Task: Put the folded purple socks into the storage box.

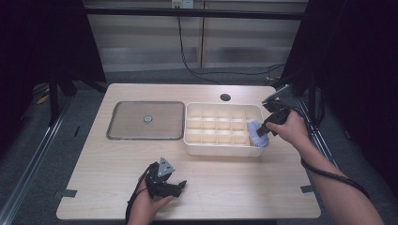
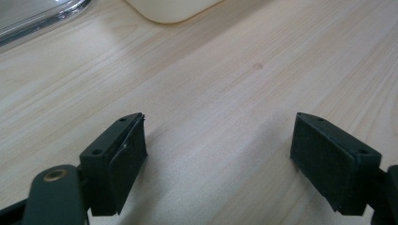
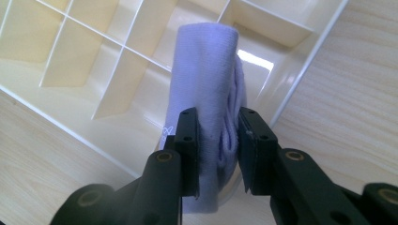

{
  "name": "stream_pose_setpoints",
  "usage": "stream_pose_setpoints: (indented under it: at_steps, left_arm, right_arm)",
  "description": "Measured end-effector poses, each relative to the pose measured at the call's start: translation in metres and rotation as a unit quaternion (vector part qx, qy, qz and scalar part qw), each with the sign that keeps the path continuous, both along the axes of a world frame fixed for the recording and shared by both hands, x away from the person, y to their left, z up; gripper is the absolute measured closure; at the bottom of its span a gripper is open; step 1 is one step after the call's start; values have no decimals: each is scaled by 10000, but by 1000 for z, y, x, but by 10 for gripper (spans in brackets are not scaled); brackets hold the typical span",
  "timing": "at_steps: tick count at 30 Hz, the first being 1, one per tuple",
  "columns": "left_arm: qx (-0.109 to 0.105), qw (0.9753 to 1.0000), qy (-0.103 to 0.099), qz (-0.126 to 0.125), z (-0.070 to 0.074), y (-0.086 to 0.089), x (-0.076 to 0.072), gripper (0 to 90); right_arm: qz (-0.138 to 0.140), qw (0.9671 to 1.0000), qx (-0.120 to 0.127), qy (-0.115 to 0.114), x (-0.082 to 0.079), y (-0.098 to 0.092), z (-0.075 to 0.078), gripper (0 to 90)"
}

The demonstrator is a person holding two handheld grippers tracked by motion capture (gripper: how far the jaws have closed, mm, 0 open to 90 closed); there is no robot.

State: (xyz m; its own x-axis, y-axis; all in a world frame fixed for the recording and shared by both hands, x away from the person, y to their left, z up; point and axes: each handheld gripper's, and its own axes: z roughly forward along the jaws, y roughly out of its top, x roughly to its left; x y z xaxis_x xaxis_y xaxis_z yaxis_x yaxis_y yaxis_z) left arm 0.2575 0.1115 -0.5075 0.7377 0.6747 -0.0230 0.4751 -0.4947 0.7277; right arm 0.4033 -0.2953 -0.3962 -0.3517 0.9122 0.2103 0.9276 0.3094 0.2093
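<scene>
Right gripper (image 3: 218, 150), jaws clamped on a folded lavender cloth (image 3: 206, 89), overhangs the divided tray's (image 1: 220, 149) right-end rim; left gripper (image 2: 218, 161), jaws apart, on bare desk (image 1: 234, 183) before that tray.

Folded pale lavender knit cloth (image 3: 206, 79), rolled into a thick bundle with layered edges on one side. Pinched between the black jaws of the right gripper (image 3: 218, 145), long axis pointing away from them. Sits over the right-end compartments of the cream plastic divided organiser tray (image 1: 220, 149), at its front right corner.

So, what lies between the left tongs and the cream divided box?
Only bare wooden table in the left gripper view, between the open left tongs and the box.
</scene>
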Motion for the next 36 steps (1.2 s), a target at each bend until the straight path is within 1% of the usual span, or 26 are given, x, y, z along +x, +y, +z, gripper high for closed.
stream_pose_setpoints:
  at_steps: [6, 20, 28, 36]
  left_arm:
    - [1, 10000, -1, -3, 0, 0, 0, 182]
    - [3, 10000, -1, 2, 0, 0, 0, 182]
    - [1, 10000, -1, 2, 0, 0, 0, 182]
    - [6, 10000, 3, 4, 0, 0, 0, 182]
  right_arm:
    - [51, 10000, -36, 70, 0, 2, -5, 715]
    - [133, 9997, -171, 148, -1, 5, -11, 716]
    - [178, 9994, -242, 155, -2, 8, -13, 716]
    - [229, 9992, -324, 58, -4, 10, -14, 716]
